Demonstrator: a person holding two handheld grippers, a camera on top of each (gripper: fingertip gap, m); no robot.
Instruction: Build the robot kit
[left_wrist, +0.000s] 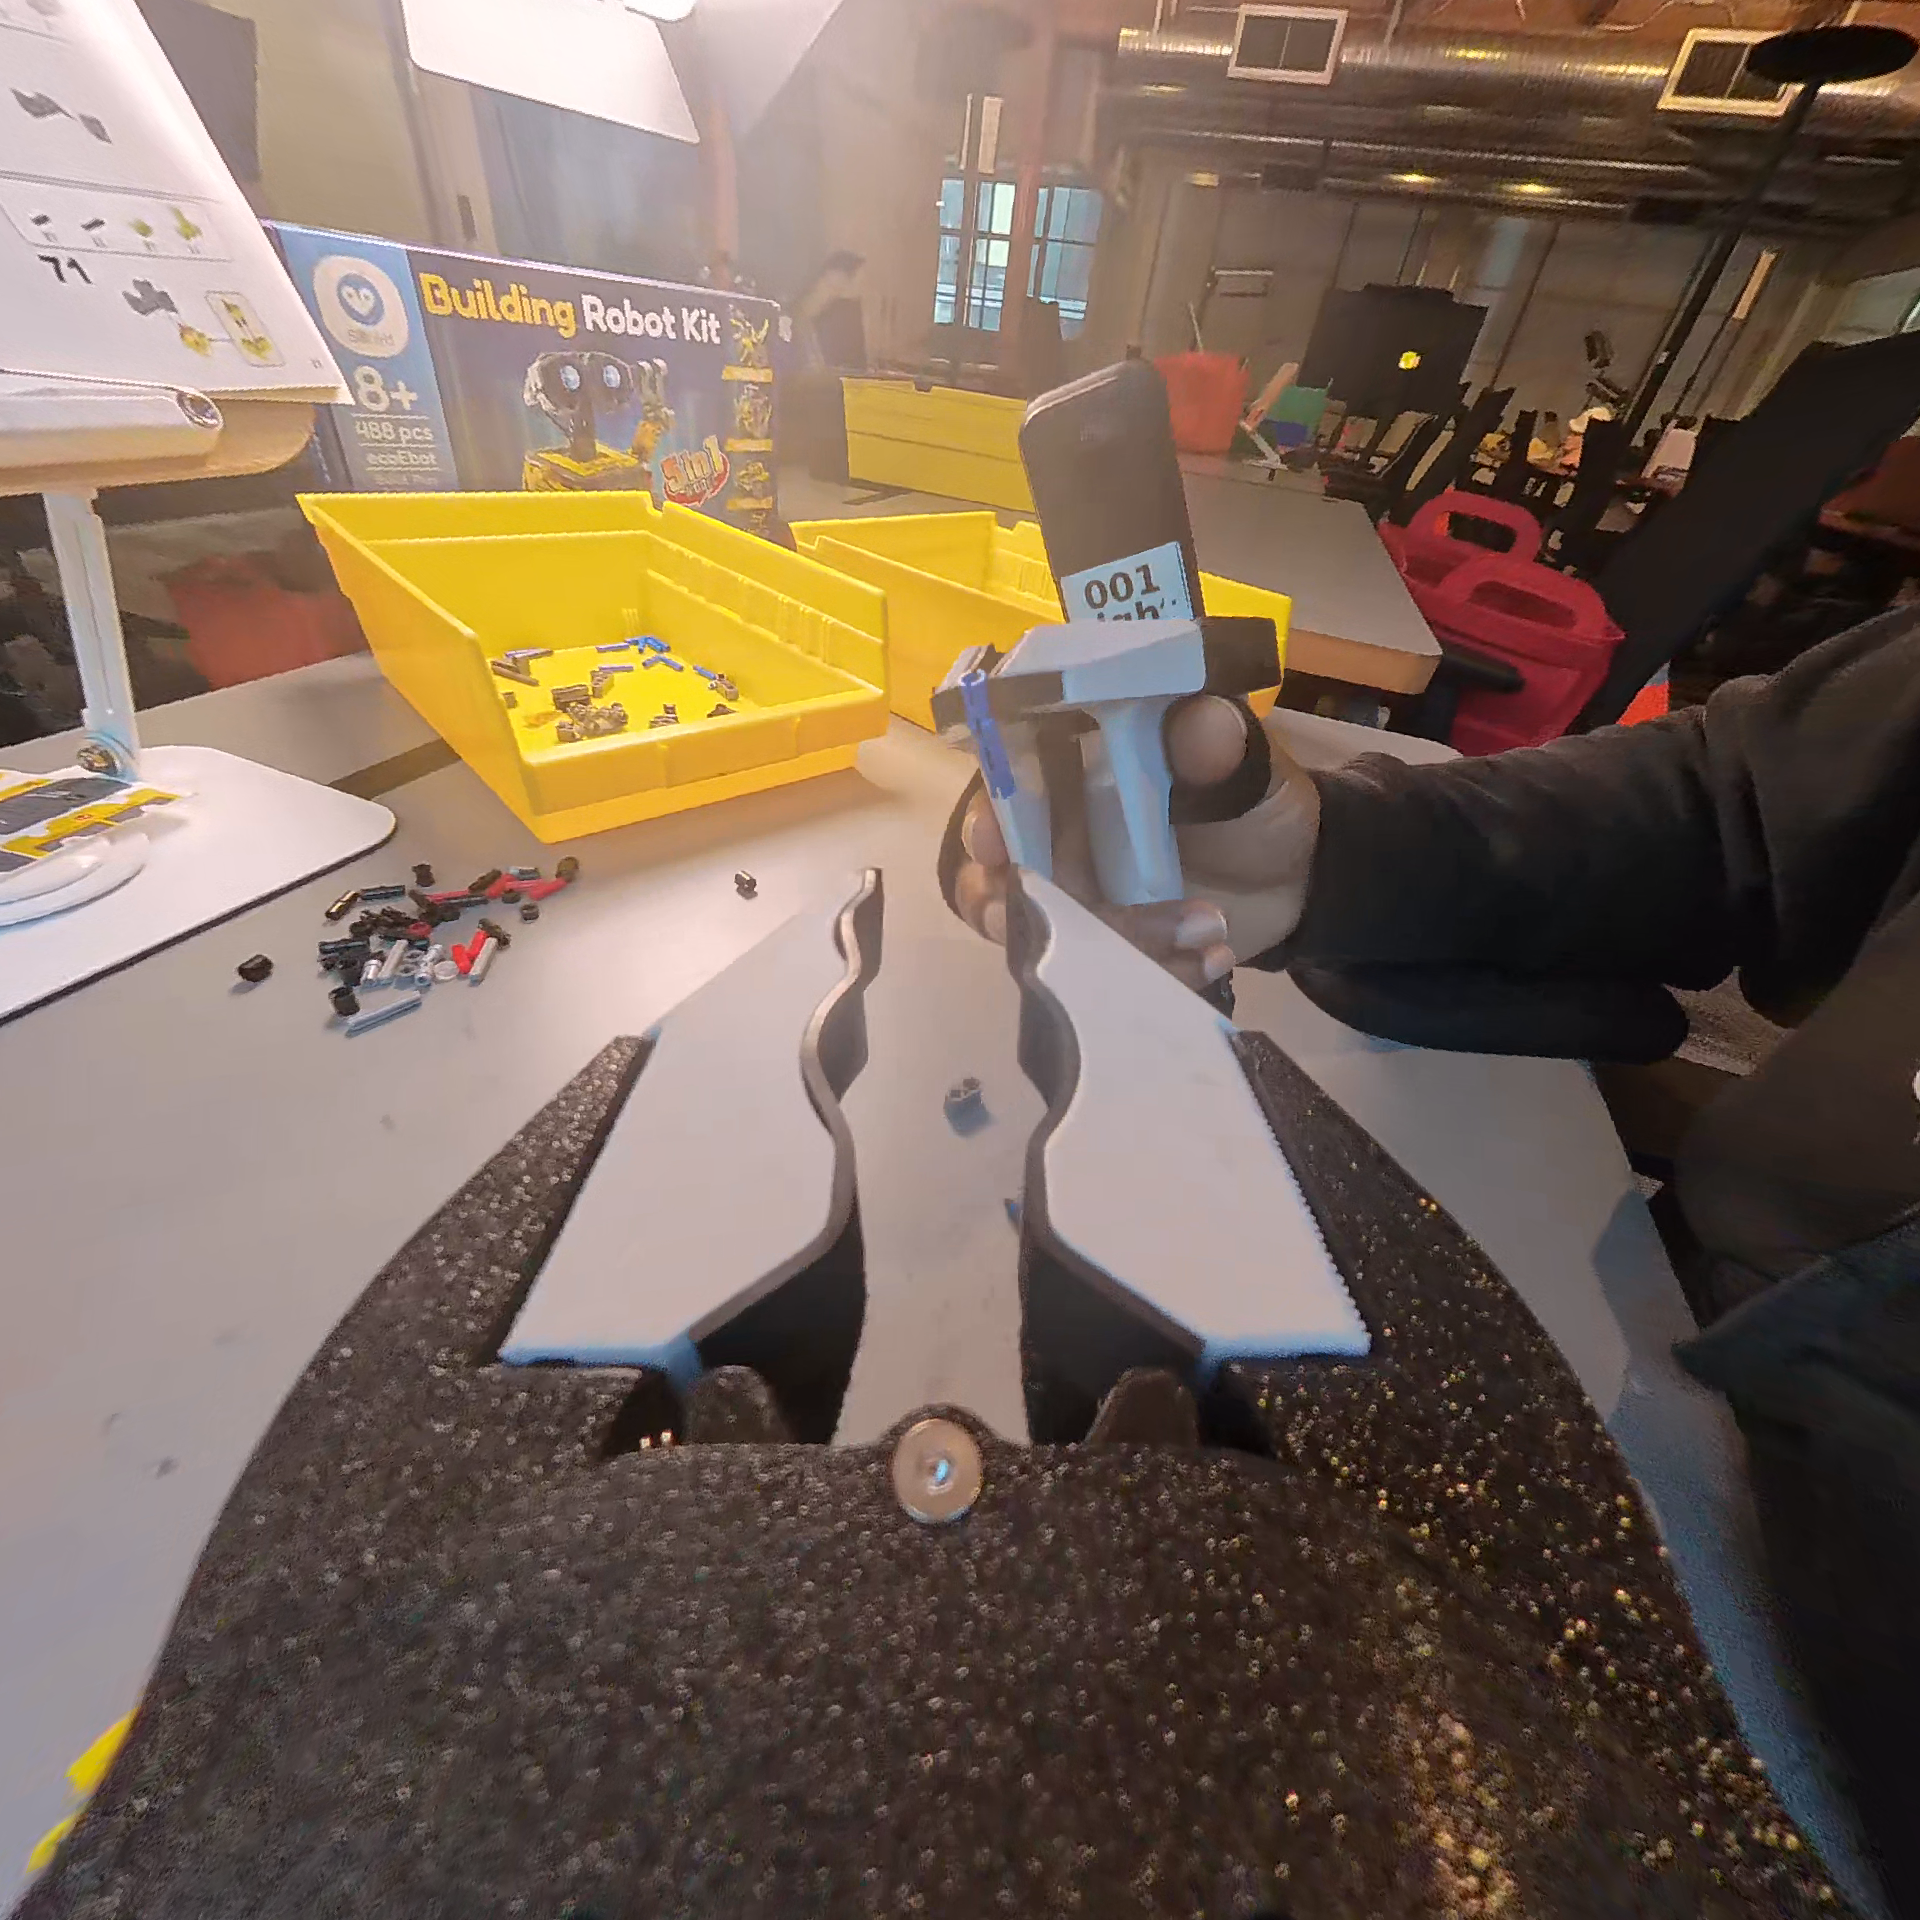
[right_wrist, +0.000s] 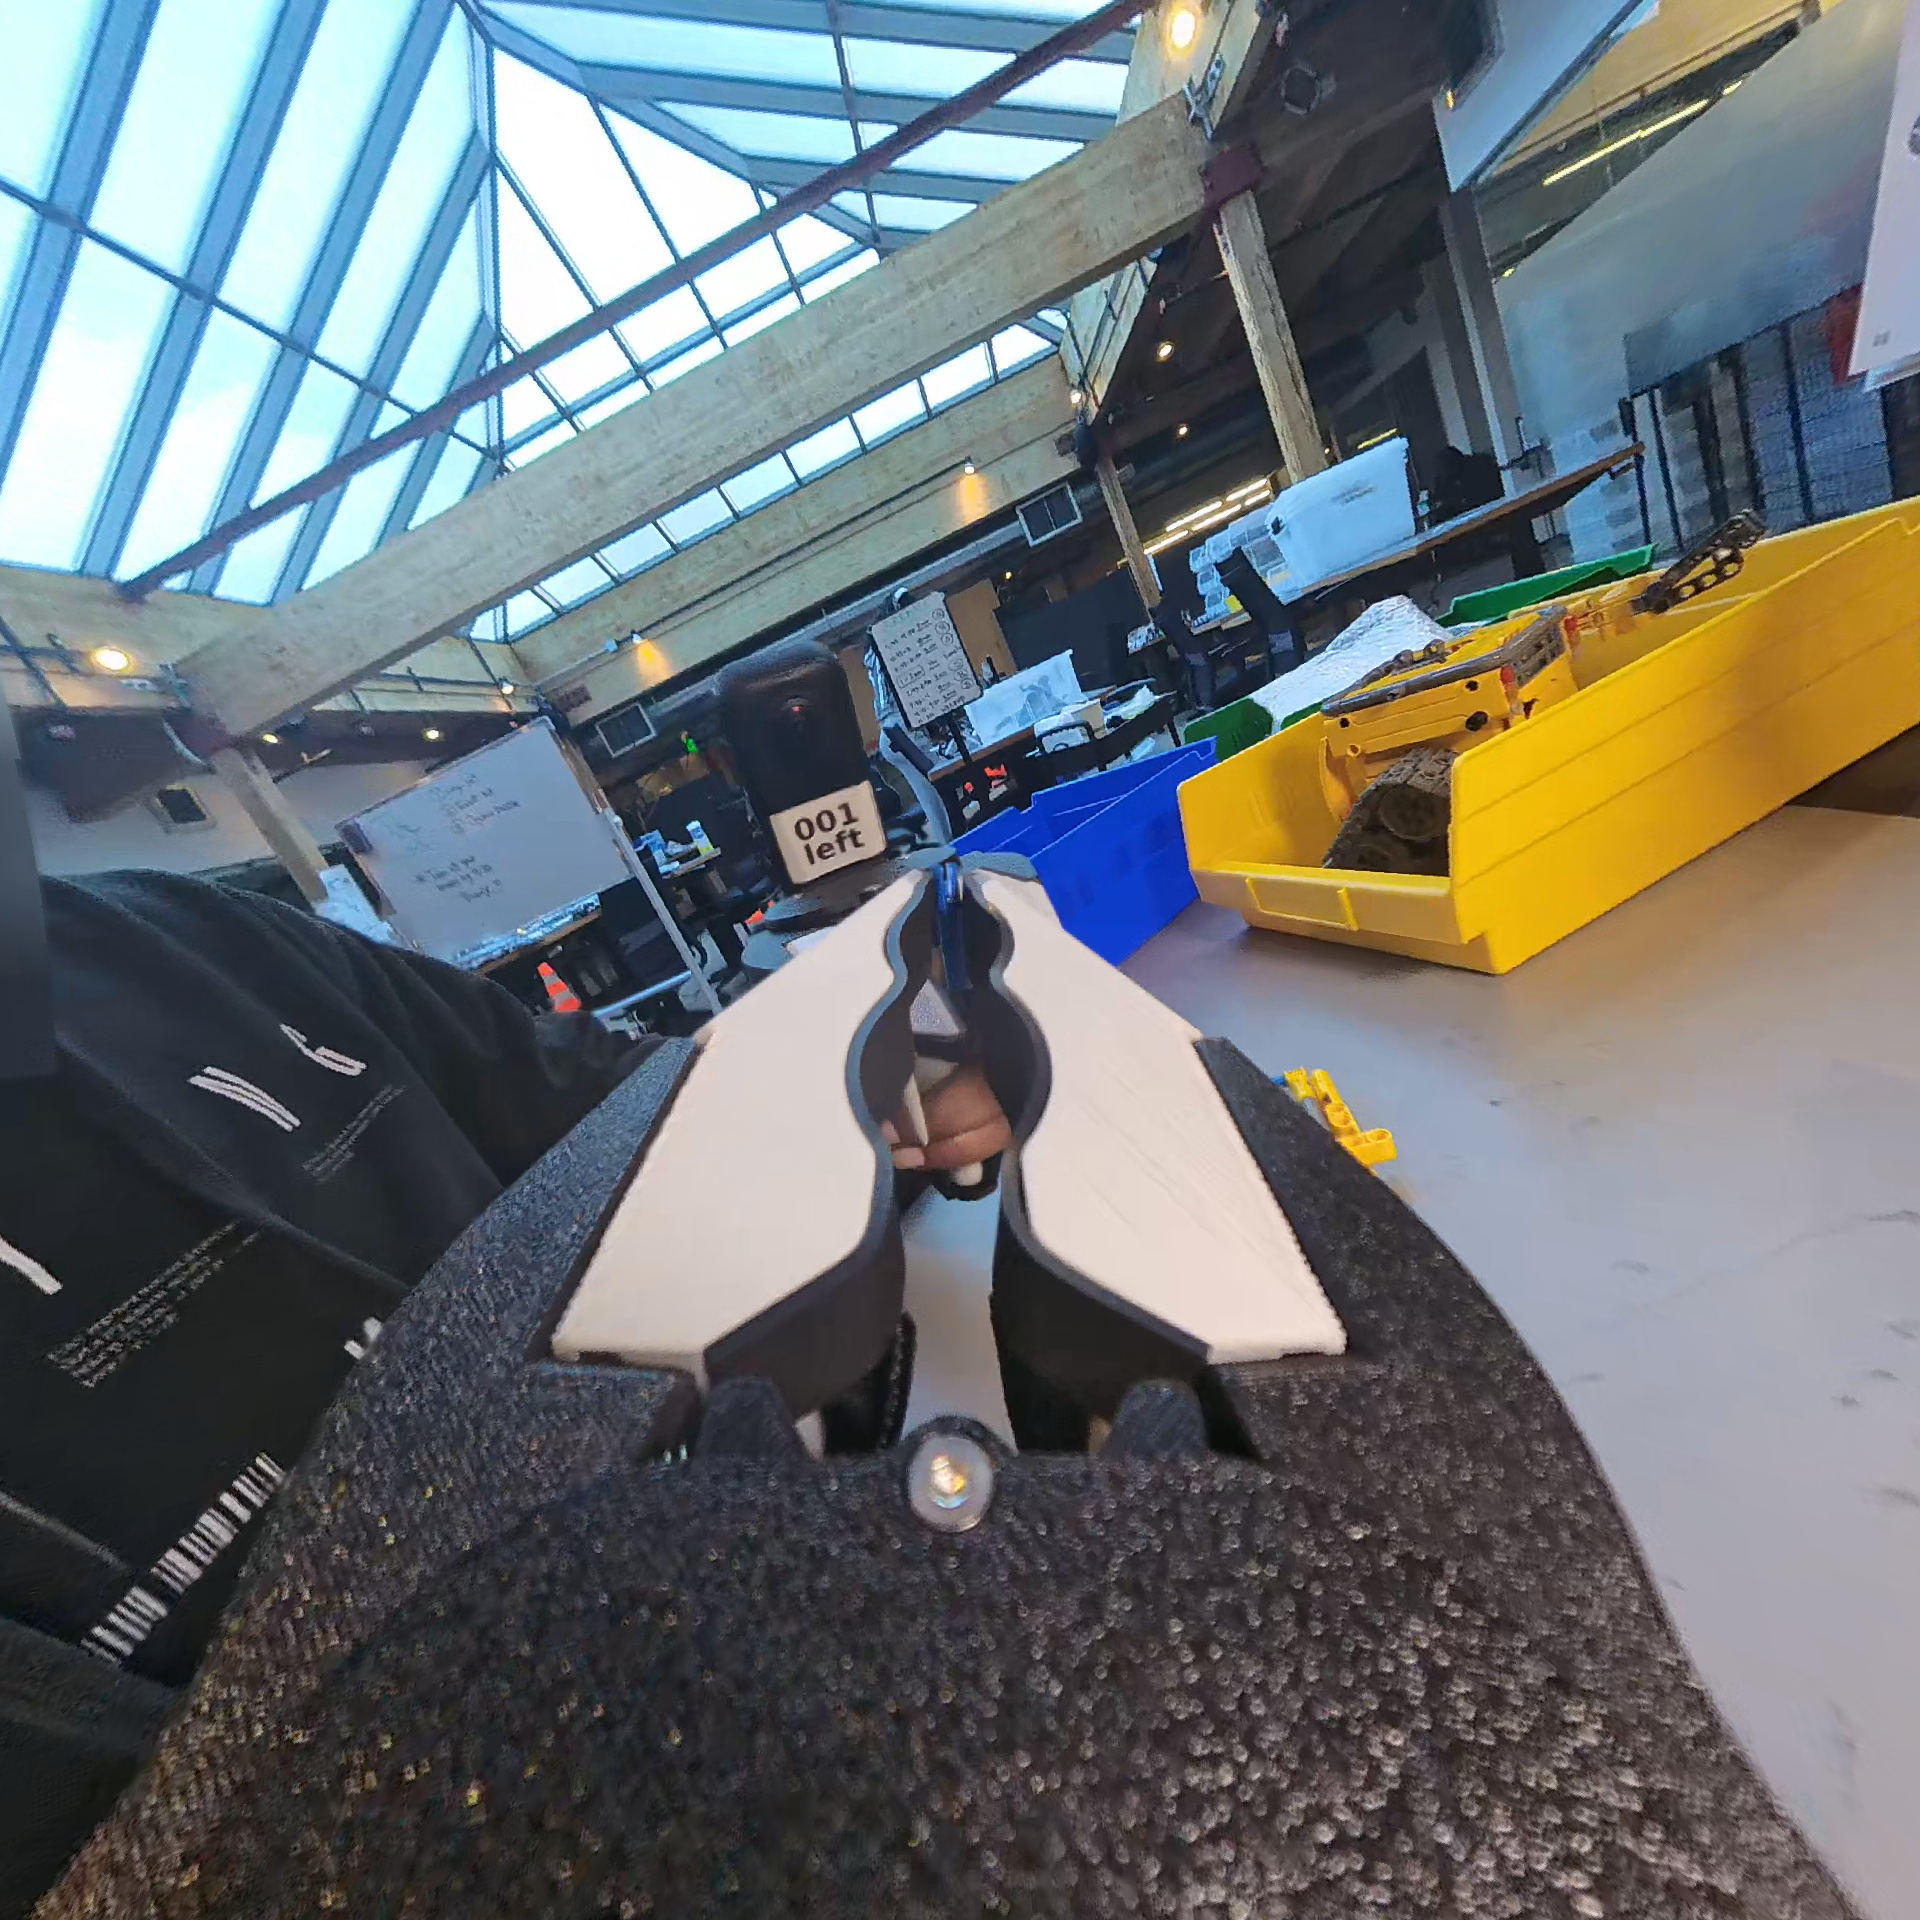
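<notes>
Blue plastic peg (right_wrist: 948, 928), thin and upright, sits pinched between my right gripper (right_wrist: 951, 904) tips. My left gripper (left_wrist: 951, 883) hangs parted and empty over the grey table (left_wrist: 260, 1195); only its view shows a small dark piece (left_wrist: 966, 1093) lying between its fingers.

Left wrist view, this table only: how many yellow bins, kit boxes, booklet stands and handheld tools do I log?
Yellow bins: 2, the left bin and the right bin
Kit box: 1
Booklet stand: 1
Handheld tools: 2, the left tool open, the right tool shut on a blue pin
Total: 6
</notes>
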